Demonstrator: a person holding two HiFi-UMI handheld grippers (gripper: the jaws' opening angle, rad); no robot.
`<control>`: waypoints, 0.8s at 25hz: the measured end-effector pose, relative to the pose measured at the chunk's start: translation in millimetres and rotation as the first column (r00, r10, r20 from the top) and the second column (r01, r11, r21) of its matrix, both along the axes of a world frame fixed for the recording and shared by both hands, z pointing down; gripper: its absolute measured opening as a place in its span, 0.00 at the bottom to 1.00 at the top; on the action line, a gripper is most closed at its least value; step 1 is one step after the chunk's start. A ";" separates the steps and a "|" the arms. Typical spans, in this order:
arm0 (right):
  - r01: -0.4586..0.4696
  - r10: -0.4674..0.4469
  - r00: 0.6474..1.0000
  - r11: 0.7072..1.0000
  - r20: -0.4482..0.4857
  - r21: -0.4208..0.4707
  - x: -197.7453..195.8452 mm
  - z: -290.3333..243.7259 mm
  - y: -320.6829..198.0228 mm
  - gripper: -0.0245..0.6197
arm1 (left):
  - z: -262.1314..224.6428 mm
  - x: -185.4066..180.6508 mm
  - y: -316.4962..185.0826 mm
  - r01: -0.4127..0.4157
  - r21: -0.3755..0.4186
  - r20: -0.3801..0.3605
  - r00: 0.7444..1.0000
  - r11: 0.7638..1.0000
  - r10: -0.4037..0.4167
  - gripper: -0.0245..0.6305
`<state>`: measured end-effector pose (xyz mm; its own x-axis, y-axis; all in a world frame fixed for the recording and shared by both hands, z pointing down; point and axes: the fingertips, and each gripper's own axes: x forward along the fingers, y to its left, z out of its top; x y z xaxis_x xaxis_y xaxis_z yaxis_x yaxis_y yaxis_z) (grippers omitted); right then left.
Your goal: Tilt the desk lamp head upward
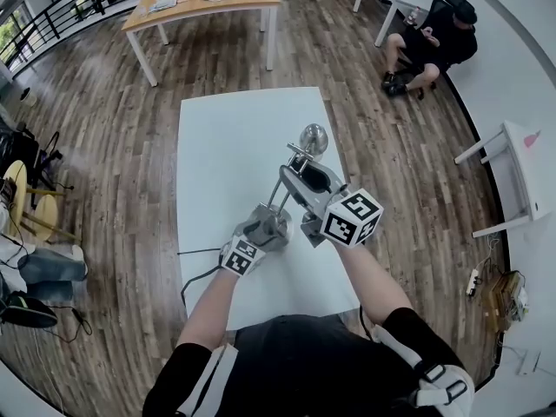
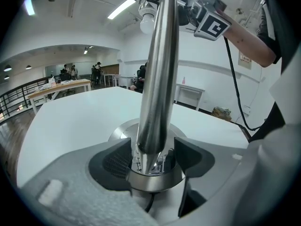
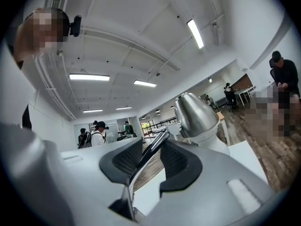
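While the lamp stands mid-desk, the left gripper has its fingers clamped on the pole just above the round base. The right gripper has its fingers closed on the thin arm behind the head. A black cable leaves the desk's left edge. Beyond are a wooden table and a seated person, well apart from the desk.
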<state>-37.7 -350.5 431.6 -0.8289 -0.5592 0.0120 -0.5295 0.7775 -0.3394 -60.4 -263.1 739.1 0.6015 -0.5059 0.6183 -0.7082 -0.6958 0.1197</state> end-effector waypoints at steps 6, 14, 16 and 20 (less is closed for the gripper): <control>0.016 -0.012 0.999 0.997 -0.045 0.077 -7.4 -5.5 10.2 0.22 | 1.3 -1.4 0.4 -0.001 -0.017 0.001 1.000 1.000 0.001 0.48; 0.018 -0.009 0.998 0.992 -0.070 0.125 -11.0 -11.0 14.8 0.22 | 0.6 0.1 -1.4 -0.001 -0.027 -0.015 1.000 1.000 0.000 0.48; 0.032 -0.017 0.996 0.986 -0.091 0.163 -13.5 -13.7 18.6 0.21 | 1.3 1.6 -2.2 -0.001 -0.035 -0.023 1.000 0.999 0.000 0.48; 0.045 -0.023 0.994 0.977 -0.109 0.207 -16.3 -23.1 27.7 0.21 | -0.5 2.8 -2.9 0.003 -0.018 -0.006 1.000 1.000 -0.003 0.48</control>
<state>-54.0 -322.8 408.5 -0.8479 -0.5299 -0.0142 -0.5253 0.8436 -0.1115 -57.6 -266.0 738.6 0.6039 -0.4963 0.6237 -0.7095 -0.6913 0.1369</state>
